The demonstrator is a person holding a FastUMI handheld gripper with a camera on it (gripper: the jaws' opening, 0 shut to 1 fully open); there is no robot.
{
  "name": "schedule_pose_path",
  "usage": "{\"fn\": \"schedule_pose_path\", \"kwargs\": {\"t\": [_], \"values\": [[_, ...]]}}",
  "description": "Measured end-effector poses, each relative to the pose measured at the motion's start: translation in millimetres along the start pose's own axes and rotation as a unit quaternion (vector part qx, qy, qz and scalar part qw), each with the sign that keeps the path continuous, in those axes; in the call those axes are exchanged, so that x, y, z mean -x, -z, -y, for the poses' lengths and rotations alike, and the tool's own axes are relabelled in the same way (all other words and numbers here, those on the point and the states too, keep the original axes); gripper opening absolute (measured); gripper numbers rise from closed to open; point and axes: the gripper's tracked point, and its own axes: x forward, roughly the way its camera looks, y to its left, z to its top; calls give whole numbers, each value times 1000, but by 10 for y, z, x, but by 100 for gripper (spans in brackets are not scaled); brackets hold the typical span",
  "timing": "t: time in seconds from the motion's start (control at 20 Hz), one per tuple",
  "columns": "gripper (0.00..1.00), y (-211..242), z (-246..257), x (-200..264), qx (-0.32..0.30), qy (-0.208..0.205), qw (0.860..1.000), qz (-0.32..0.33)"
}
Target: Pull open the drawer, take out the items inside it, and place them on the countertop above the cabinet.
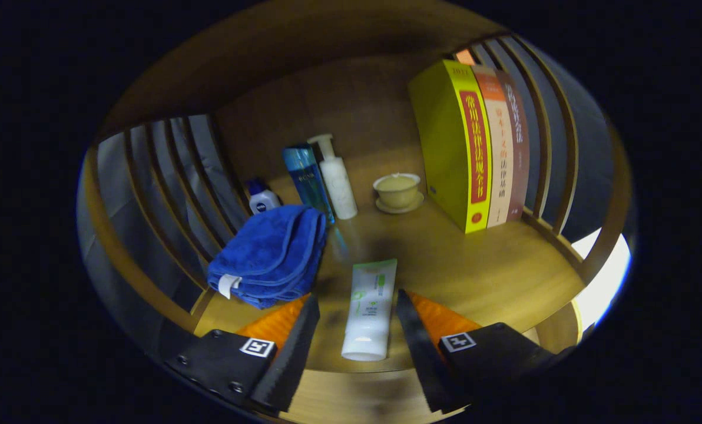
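Evidently placing: the tube (370,309) lies on the counter (492,277) between the spread, untouching fingers (356,324); next, withdraw.

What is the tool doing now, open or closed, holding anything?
Tool: open, holding nothing; the tube lies on the countertop between its fingers, untouched.

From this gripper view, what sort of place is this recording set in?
Probably a home-style wooden shelf or cabinet top with slatted sides: upright books, toiletry bottles, a folded blue towel and a white tube, which lies between the open gripper fingers.
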Motion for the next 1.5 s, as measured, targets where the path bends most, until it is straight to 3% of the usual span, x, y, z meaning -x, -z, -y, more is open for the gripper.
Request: {"fn": "schedule_pose_path", "kwargs": {"t": [0.05,0.1,0.3,0.7,0.95,1.25,1.5], "values": [[98,25,-12,90,12,4,1000,5],[99,27,-47,207,22,4,1000,13],[99,-34,-138,635,38,9,997,62],[98,309,-220,1297,48,-3,995,88],[99,732,-293,1696,57,-1,994,92],[99,1446,-326,2148,81,10,995,51],[98,1925,-246,2249,67,20,997,21]]}}
